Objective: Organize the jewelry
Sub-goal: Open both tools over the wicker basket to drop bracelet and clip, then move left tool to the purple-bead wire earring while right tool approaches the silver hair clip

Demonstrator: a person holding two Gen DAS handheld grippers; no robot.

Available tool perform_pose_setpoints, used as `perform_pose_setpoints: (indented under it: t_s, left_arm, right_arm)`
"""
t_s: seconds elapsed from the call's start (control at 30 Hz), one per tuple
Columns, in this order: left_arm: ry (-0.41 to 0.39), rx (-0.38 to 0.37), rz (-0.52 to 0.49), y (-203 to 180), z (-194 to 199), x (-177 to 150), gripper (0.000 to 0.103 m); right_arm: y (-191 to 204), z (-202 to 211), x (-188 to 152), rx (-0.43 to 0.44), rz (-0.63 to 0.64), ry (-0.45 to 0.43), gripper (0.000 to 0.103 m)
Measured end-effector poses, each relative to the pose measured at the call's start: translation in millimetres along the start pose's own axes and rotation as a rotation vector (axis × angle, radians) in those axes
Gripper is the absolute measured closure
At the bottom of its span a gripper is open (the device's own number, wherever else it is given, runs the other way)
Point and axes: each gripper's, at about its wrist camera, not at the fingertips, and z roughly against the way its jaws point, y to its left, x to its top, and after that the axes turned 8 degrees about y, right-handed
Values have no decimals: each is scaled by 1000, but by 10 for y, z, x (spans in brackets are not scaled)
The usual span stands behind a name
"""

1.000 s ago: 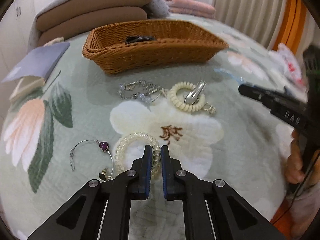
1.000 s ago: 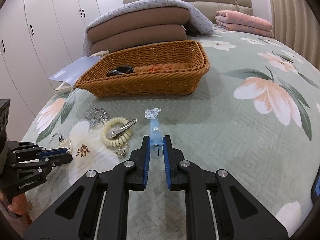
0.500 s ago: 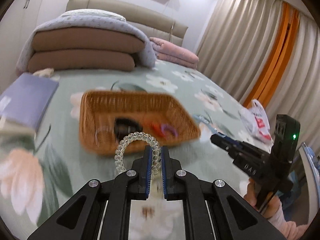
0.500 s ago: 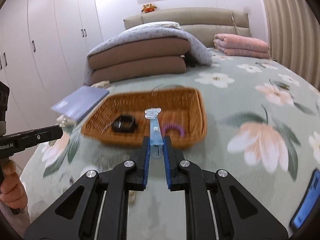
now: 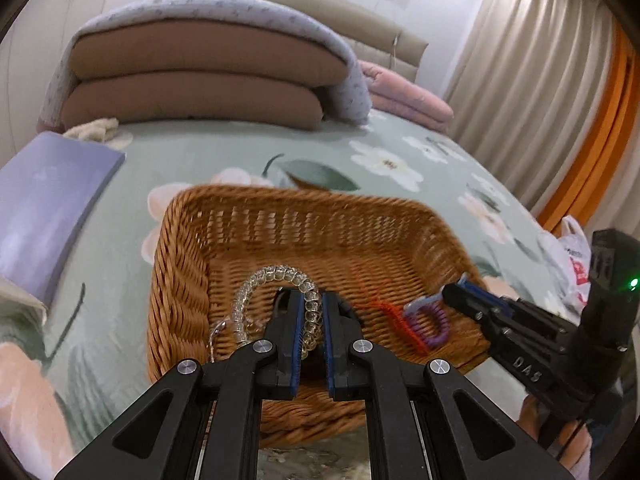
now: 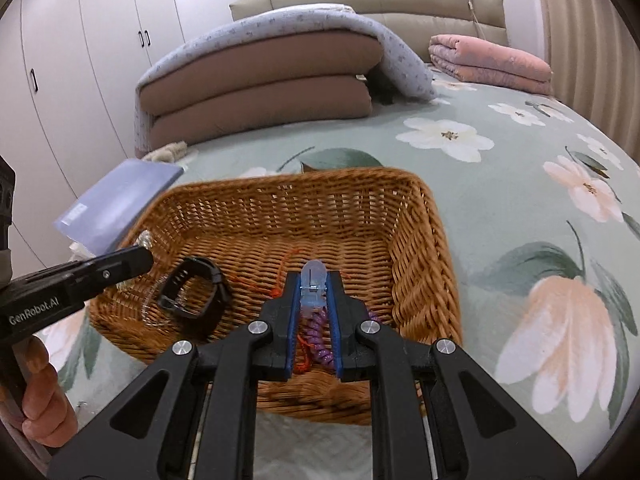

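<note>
The brown wicker basket (image 5: 176, 280) sits on the floral bedspread, and both grippers hover over it. My left gripper (image 5: 311, 300) is shut on a clear coil hair tie (image 5: 276, 276), which arcs up to the left above the basket's near left corner. My right gripper (image 6: 315, 280) is shut on a pale blue hair clip (image 6: 313, 288) that sticks out past its tips over the basket (image 6: 420, 240). Inside lie a black watch band (image 6: 196, 292), a purple coil tie (image 6: 316, 340) and an orange cord (image 5: 400, 320). Each gripper shows in the other's view: right gripper (image 5: 460, 294), left gripper (image 6: 140, 258).
A lavender book (image 6: 116, 200) lies left of the basket. Folded brown cushions under a grey quilt (image 6: 260, 80) and a pink blanket (image 6: 488, 60) sit at the head of the bed. A plastic bag (image 5: 576, 256) lies at the right edge. A hand (image 6: 44, 412) holds the left gripper.
Both grippers lifted off the bedspread with their items and moved forward, from in front of the basket to above it. The remaining jewelry on the bedspread has dropped out of view.
</note>
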Motion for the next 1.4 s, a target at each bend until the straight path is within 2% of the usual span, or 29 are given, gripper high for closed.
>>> perform_pose_setpoints:
  t_s: [0.4,0.47,0.53,0.6,0.73,0.8,0.93,1.07,1.13,1.2,1.23,1.27,1.4]
  left_arm:
    - [45,-1,-17,11,-90,-70,93]
    - [47,-21,-8,27,-69,-68,88]
    - [37,-34,-1,40,-32,-76,64]
    - [12,-42,2,31,46,-90,53]
    - [-38,-95,-9,-54,328,-133,53]
    - [-66,-108,-26,-113,513,-197,53]
    - [-106,-70,-47,-169,940,-463,53]
    - [-138,-32,-18,-101,1334,-780,53]
    - [-154,-8,4,-30,1500,-955,53]
    - [-163,12,30,62,1606,-1115,51]
    - [-164,19,49,126,1645,-1213,48]
    - [-161,19,69,199,1662,-1315,47]
    - [-104,30,145,463,1554,-1579,47]
  right_arm:
    - [-204,7,-123,82,-67,29,88]
    - [-240,74,-142,102,-85,23,87]
    - [-286,181,-163,115,-103,2,86]
    - [-322,265,-187,131,-117,-11,85]
    - [-364,468,-280,243,-158,-29,85]
    - [-300,654,-409,274,-141,-74,84]
    - [-141,949,-676,235,-94,-125,81]
    - [68,1173,-1051,73,-43,-159,81]
    - [103,1210,-1185,93,-35,-161,81]
    - [97,1211,-1333,144,-51,-148,72]
    - [95,1195,-1382,152,-56,-143,45]
    - [82,1185,-1437,171,-63,-143,26]
    - [96,1166,-1542,187,-65,-131,26]
